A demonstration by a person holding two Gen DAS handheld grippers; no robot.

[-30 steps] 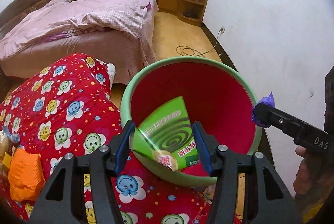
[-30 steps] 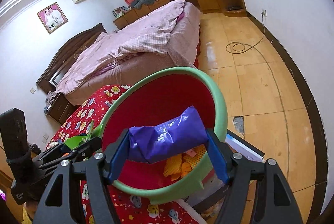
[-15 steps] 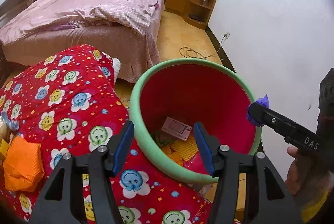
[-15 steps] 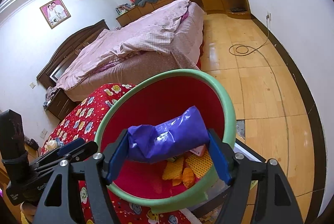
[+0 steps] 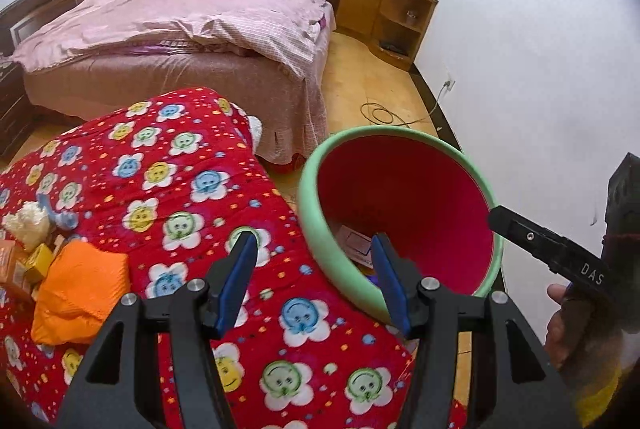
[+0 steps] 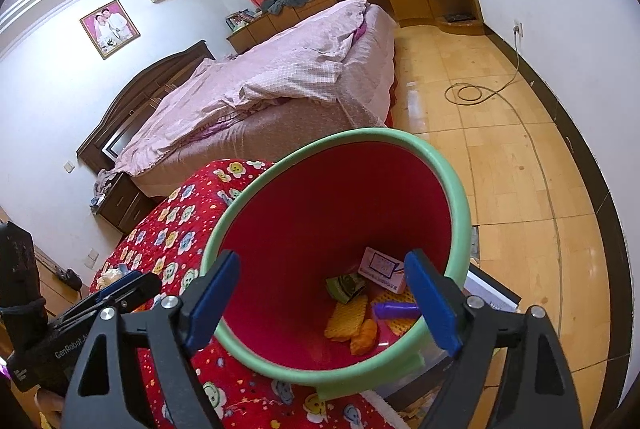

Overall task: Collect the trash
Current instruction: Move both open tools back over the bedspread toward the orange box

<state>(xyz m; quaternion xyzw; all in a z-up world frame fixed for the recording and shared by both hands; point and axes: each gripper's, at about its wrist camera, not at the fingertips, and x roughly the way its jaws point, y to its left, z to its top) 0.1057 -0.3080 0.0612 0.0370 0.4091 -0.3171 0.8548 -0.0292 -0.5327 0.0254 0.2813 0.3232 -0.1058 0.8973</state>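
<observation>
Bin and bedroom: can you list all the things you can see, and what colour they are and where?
Bin: one, red inside with green rim, beside the quilt.
Purple wrapper: one, on the bin's bottom.
Green packet: one, in the bin.
White and pink box: one, in the bin.
Yellow-orange netting: a few pieces, in the bin.
Quilt: one, red with smiley flowers, under the grippers.
Orange bag: one, on the quilt, left.
Small yellow and orange boxes: number unclear, at the quilt's left edge.
Bed: one, pink covers, behind.
Cable: one, coiled on the wooden floor.
Left gripper: black, blue pads, open, empty.
Right gripper: same, open over the bin.
</observation>
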